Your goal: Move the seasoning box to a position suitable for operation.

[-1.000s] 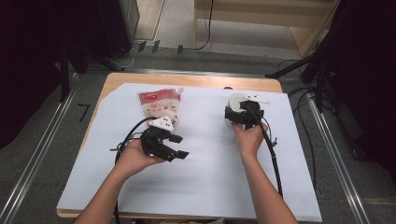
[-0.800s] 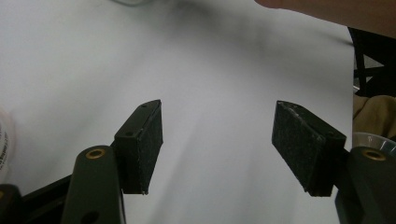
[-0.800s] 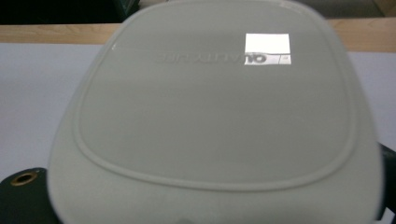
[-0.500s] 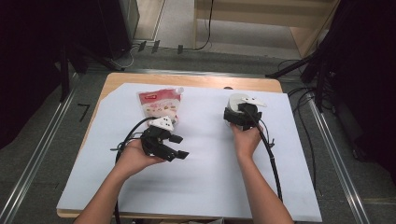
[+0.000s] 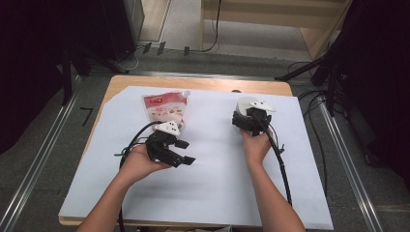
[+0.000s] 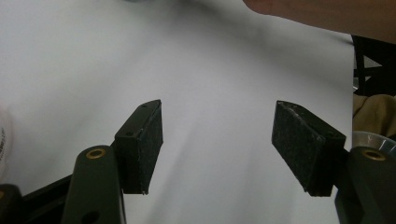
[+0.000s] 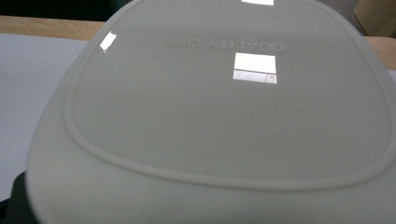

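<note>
**Two grippers, one pouch, one lidded box on the white sheet**

Two black hand-held grippers are out over the table, and we count one of each thing besides: one red-and-white printed plastic pouch (image 5: 164,107) lying flat toward the far left of the white paper sheet (image 5: 212,183), and one pale grey-white plastic container with a rounded lid (image 5: 245,103) toward the far right. One wooden table (image 5: 203,83) peeks out as a strip beyond the sheet.

Left gripper (image 5: 183,151) sits near the middle-left of the sheet, just this side of the pouch, not touching it, pointing off to the right. Look along it in the left gripper view: two black pads (image 6: 147,140) stand wide apart, bare white paper between them, nothing held.

Right gripper (image 5: 248,118) is up against the near side of the container, the hand (image 5: 256,145) behind it. In the right gripper view the smooth lid (image 7: 224,107) with its raised rim line and embossed lettering looms right in front of the camera. The jaws themselves are hidden there, so whether they clamp the container or merely stand at it, I cannot tell.
</note>
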A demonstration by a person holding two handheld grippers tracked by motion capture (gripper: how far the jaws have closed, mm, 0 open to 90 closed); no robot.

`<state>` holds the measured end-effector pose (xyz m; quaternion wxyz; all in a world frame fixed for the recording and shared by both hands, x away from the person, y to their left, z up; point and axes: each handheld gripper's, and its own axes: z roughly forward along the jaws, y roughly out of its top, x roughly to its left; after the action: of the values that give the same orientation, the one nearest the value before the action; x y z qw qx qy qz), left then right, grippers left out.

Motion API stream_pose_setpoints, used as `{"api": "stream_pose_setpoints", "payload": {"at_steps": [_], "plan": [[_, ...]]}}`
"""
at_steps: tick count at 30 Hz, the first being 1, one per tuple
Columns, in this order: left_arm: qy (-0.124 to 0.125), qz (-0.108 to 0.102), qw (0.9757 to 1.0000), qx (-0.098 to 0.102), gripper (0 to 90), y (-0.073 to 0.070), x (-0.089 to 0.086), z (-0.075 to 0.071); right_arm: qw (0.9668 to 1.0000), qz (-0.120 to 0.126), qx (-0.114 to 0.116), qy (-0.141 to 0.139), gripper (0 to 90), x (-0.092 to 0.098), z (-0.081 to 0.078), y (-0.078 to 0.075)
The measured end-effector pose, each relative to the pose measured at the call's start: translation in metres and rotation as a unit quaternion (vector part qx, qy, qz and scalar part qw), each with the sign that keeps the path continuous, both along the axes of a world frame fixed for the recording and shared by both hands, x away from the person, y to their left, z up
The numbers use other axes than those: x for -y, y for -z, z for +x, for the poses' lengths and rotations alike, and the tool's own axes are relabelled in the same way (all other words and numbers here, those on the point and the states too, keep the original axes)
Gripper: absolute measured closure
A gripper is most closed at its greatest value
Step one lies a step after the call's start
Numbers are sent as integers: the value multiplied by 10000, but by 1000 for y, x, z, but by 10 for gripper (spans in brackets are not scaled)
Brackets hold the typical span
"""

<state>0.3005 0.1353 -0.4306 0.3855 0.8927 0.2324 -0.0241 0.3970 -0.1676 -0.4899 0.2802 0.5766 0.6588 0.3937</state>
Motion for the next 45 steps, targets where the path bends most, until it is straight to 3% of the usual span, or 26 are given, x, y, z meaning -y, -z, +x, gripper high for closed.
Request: {"api": "stream_pose_setpoints", "payload": {"at_steps": [11, 15, 23, 30, 36, 41, 45], "plan": [[-21, 40, 10000, -10, 345, 1, 0, 1, 9999, 60, -60, -94, 149, 9, -1, -6], [-21, 78, 10000, 8, 345, 1, 0, 1, 9995, -38, -58, -299, 150, 13, -2, -12], [-45, 46, 10000, -3, 343, 1, -1, 1, 9970, -11, -33, -767, 151, 17, -13, -27], [-88, 33, 10000, -12, 343, 1, -3, 2, 9926, 138, 78, -1201, 151, 16, -25, -41], [-100, 73, 9999, -2, 343, 1, -3, 3, 9862, 136, 170, -1642, 151, 11, -40, -52], [-123, 45, 9999, -12, 343, 1, -3, 2, 9833, 100, 301, -1789, 151, 8, -53, -55], [-118, 64, 9999, 5, 343, 1, -4, 3, 9803, 165, 263, -1951, 151, 7, -61, -54]]}}
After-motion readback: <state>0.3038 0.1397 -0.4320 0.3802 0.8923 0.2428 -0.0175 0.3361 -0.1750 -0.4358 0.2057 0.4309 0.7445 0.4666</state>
